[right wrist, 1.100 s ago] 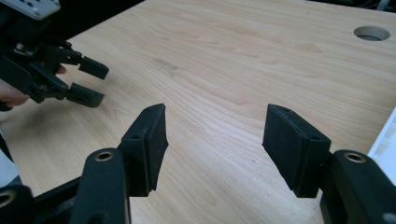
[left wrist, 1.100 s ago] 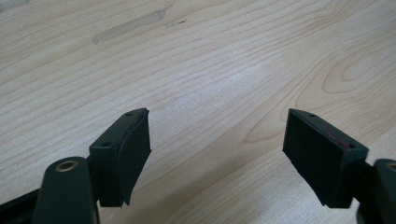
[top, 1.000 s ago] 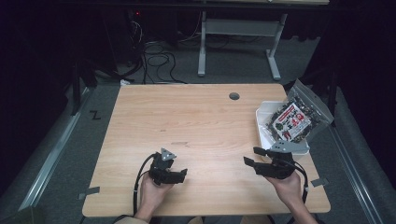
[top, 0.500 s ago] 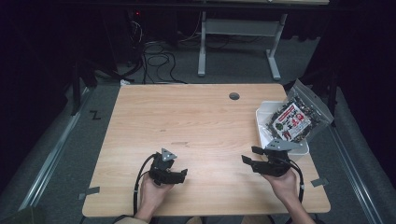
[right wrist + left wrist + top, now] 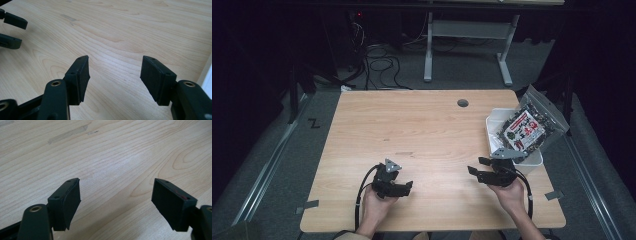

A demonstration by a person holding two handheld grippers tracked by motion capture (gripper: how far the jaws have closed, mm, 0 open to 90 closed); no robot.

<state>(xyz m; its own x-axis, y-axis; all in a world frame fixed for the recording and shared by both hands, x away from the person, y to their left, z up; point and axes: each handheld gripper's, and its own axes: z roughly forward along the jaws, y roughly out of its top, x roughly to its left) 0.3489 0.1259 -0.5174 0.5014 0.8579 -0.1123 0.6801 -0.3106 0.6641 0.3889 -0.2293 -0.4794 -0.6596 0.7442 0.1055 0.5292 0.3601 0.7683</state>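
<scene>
My left gripper [image 5: 406, 187] rests low over the wooden table [image 5: 422, 130] near its front edge, held by a hand, jaws pointing right. In the left gripper view the left gripper [image 5: 116, 193] stands open over bare wood. My right gripper [image 5: 477, 166] is held at the front right with its jaws pointing left, just in front of a white bin [image 5: 492, 132]. In its own view the right gripper [image 5: 115, 68] is open with nothing between its pads. The left gripper's jaws [image 5: 11, 30] also show there, farther off at the upper left.
A clear snack bag [image 5: 527, 129] with a red and white label leans in the white bin at the table's right edge. A round cable hole [image 5: 462, 103] sits at the back of the table. A metal table frame [image 5: 472, 35] and cables [image 5: 382, 55] are on the floor behind.
The right gripper has shifted a little to the left, away from the bin. The left gripper has stayed where it was.
</scene>
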